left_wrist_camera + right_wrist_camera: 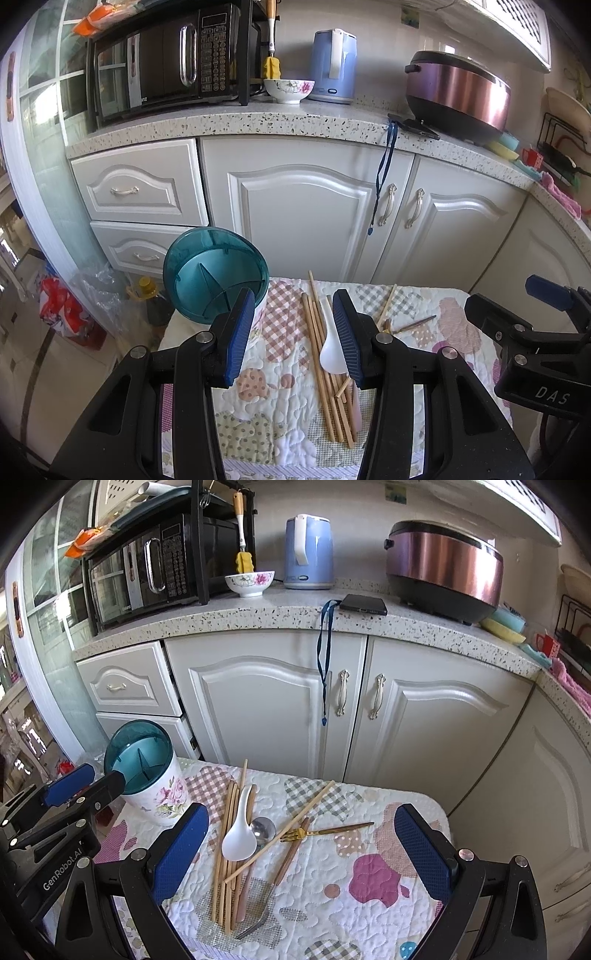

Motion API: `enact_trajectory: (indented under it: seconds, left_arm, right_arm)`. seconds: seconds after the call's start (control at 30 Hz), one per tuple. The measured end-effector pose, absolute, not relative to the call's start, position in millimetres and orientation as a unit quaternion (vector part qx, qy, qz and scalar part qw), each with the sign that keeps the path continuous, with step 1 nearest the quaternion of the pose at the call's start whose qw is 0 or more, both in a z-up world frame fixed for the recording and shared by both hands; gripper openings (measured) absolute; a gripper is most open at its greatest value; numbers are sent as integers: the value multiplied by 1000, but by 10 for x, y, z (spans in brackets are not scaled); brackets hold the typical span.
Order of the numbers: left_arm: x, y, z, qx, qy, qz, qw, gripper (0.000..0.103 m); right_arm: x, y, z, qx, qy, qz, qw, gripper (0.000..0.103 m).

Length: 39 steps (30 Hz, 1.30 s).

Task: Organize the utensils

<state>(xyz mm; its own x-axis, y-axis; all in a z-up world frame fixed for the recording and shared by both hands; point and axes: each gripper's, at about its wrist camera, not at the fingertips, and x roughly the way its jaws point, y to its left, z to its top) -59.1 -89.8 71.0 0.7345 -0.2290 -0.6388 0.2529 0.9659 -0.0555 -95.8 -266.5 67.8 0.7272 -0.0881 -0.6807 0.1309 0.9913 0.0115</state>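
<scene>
The utensils lie in a loose heap on the quilted cloth that covers the bench: a bundle of wooden chopsticks, a white soup spoon resting on top of them, a steel spoon just beside it, a gold fork and one stray chopstick lying slantwise across the rest; the teal-rimmed holder, divided inside, stands upright at the far left corner and looks empty. The left gripper hovers over the chopsticks, jaws open and gripping nothing; the right gripper hangs above the heap, jaws spread wide, also empty. The step is probably a first pick; the white spoon is the sensible choice, since it lies uppermost and pins the sticks, and it wants a grip across its handle, not its bowl. The crossing chopstick may drag along; the left gripper stands near the holder and should stay out of its mouth. Behind, the counter carries a microwave, a kettle and a rice cooker, well apart from the work.
</scene>
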Motion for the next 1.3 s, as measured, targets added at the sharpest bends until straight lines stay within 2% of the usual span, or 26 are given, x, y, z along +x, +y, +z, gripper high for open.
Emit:
enact_trajectory:
  seconds: [0.83,1.07,1.3]
  left_arm:
    - [-430,-765,492,2,371,-128,920,44]
    - [-300,-617,152,-23,422,-141,895,44]
    - [-202,-785,-148,-23,461,-169,871,44]
  right_arm:
    - [-802,-2694,465,26,397,-36,917,100]
    - [-701,-2900,114,57,434,-34,898,100]
    - [-562,-3032,-269,67,466,-19,882,98]
